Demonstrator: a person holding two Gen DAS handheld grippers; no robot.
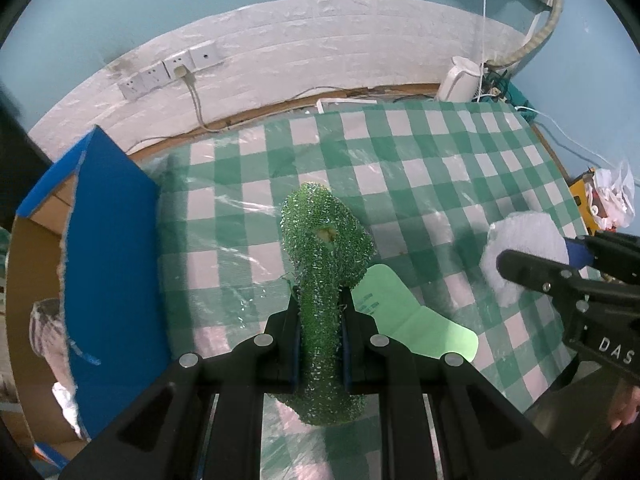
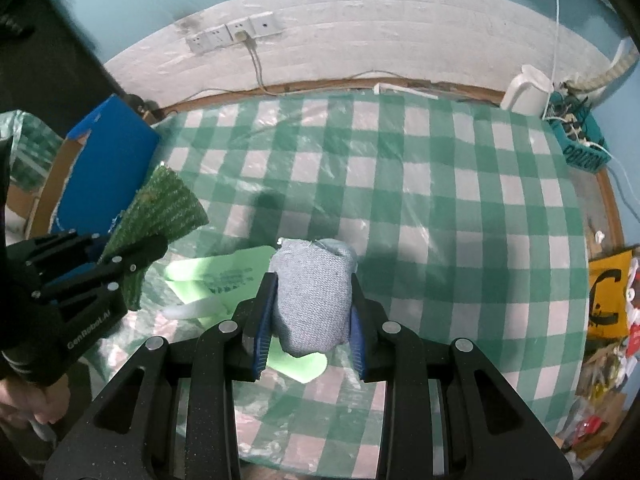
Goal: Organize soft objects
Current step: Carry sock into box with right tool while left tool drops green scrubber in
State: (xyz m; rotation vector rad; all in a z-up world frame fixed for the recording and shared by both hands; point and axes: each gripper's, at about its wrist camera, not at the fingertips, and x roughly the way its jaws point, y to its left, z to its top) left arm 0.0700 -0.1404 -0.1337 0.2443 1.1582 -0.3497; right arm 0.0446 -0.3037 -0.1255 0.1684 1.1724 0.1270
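My left gripper (image 1: 320, 300) is shut on a green glittery scouring pad (image 1: 324, 248) and holds it above the checked tablecloth (image 1: 420, 168). The pad also shows in the right wrist view (image 2: 164, 208), pinched in the left gripper (image 2: 132, 256). My right gripper (image 2: 314, 284) is shut on a folded pale blue-grey knitted cloth (image 2: 314, 296), held above the table. In the left wrist view the cloth (image 1: 524, 248) looks white and fluffy in the right gripper (image 1: 540, 256) at the right edge.
A blue cardboard box (image 1: 108, 264), open at the top, stands at the table's left edge, with something pale inside. A light green card (image 1: 416, 320) lies on the cloth below the grippers. A white kettle (image 2: 528, 92) and cables sit at the far right corner.
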